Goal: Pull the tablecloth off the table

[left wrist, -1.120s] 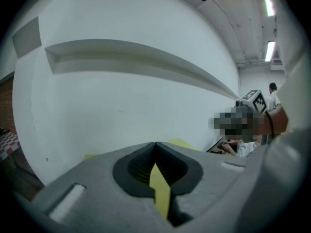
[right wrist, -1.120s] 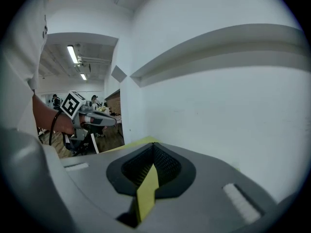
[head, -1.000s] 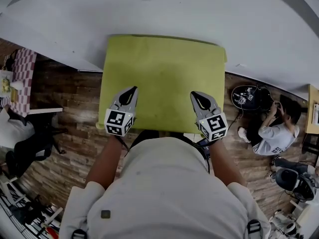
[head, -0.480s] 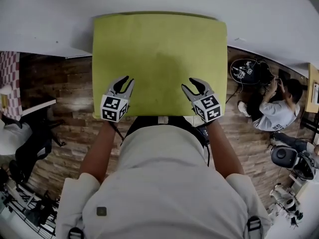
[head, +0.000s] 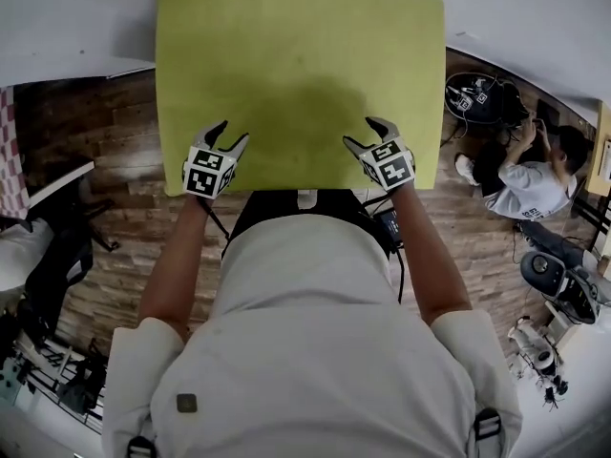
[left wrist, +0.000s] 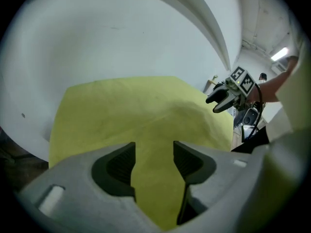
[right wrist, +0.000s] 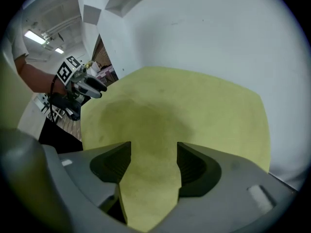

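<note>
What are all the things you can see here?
tablecloth: one, yellow-green, spread flat in front of the person
wall: one, white, behind the tablecloth
wooden floor: one, brown planks, on both sides of the tablecloth
sitting person: one, white shirt, on the floor at the right
black gear: one round heap with cables, on the floor beside the sitting person
shirt: one, pale, the wearer's own, at the bottom of the head view
left tool: one, grey with a black-and-white marker cube, at the cloth's near edge, jaws opening, cloth showing between them but not pinched
right tool: one, same colours, at the near edge, jaws opening, cloth between them but not pinched
</note>
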`<state>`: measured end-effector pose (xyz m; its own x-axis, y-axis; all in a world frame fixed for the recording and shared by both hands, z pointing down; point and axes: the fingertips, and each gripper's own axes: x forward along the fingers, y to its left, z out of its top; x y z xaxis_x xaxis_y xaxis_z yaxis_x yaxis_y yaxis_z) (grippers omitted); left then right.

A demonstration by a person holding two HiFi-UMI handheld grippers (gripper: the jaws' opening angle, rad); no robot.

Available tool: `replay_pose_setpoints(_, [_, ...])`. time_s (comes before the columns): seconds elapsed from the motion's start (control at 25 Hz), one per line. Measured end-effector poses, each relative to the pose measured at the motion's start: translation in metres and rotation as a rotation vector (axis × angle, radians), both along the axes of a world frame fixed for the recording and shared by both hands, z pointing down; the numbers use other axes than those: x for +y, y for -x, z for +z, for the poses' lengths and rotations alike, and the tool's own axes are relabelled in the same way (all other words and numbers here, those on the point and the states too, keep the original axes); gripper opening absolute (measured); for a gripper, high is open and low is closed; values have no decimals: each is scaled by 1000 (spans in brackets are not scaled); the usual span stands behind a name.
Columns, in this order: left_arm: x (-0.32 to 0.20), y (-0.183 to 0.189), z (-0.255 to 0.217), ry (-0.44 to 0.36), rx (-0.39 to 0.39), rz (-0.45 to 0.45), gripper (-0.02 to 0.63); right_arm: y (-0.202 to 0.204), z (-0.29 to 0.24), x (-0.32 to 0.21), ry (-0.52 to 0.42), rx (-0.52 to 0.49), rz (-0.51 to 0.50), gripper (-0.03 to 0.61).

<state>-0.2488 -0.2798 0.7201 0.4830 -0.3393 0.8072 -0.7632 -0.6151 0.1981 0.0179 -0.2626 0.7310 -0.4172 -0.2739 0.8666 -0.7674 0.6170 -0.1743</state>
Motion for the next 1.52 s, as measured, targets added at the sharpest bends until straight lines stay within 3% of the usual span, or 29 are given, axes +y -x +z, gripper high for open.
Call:
replay_pose_setpoints(0.28, [8,9,30,53,-74,-10,282,-7,27,5,43,100,-39,334])
replay_pose_setpoints(0.52, [16,10,52,112,-83,-30,299,-1,45,13,64,173,-87,376])
replay_pose_setpoints(0.64, [17,11,52,85,-110,-32,285,-2,47,16,48,194,-97,374])
replay_pose_setpoints(0.76, [14,13,54,36,-151,-17,227,-3,46,15,48,195,-99,373])
replay_pose_setpoints(0.88, [12,15,55,17,-165,-11,227,0,46,15,54,202,-100,368])
replay_pose_setpoints(1.12, [11,11,56,27,-176,-18,204,0,45,13,50,206,-121,318])
replay_pose_setpoints(1.52, [7,1,53,21,-171,8,49,8,41,12,42,184,-149,137])
